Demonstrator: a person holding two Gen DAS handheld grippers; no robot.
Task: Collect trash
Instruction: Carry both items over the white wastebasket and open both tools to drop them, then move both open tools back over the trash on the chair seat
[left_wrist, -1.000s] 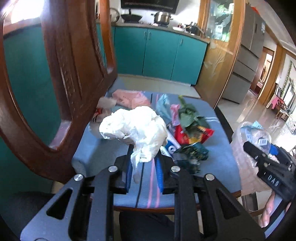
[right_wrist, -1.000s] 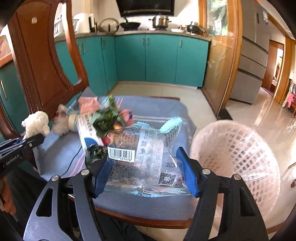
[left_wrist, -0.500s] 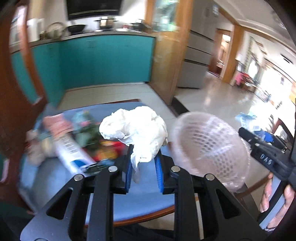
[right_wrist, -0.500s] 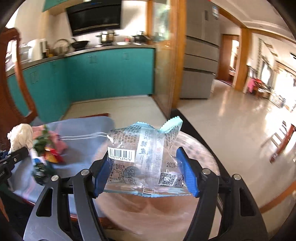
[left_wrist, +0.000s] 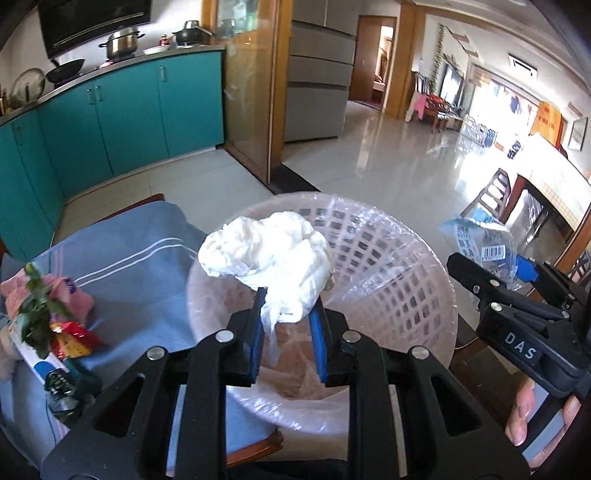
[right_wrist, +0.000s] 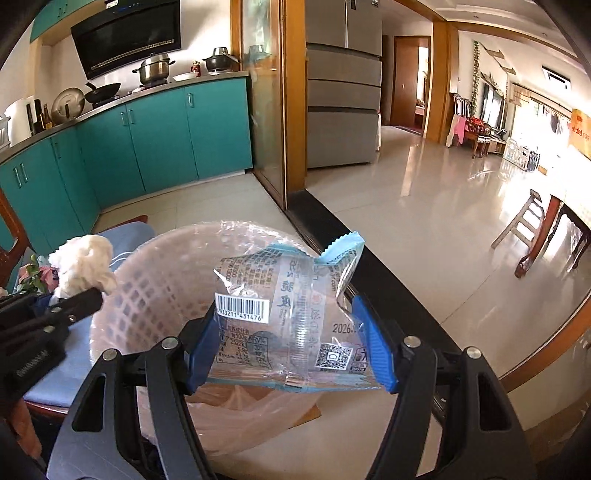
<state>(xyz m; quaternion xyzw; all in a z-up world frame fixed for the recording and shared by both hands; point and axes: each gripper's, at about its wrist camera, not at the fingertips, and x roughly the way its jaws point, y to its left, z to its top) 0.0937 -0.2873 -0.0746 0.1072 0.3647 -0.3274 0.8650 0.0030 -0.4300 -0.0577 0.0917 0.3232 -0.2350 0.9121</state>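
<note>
Wrappers (left_wrist: 55, 325) left on the blue cushion's (left_wrist: 140, 280) left edge show only in the left wrist view. The left gripper (left_wrist: 287, 328) pinches a crumpled white tissue (left_wrist: 269, 254) above the lined basket (left_wrist: 399, 280); the right gripper (right_wrist: 291, 343) clamps a clear snack wrapper (right_wrist: 284, 317) flat across its fingers over the rim, torn corner upward.

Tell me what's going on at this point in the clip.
A person is clearing trash with two handheld grippers. The left gripper pinches a crumpled white plastic bag above the lined pink mesh wastebasket. The right gripper clamps a clear snack wrapper over the same basket. Neither is released yet. More wrappers and leaves remain on the blue-cushioned chair.
</note>
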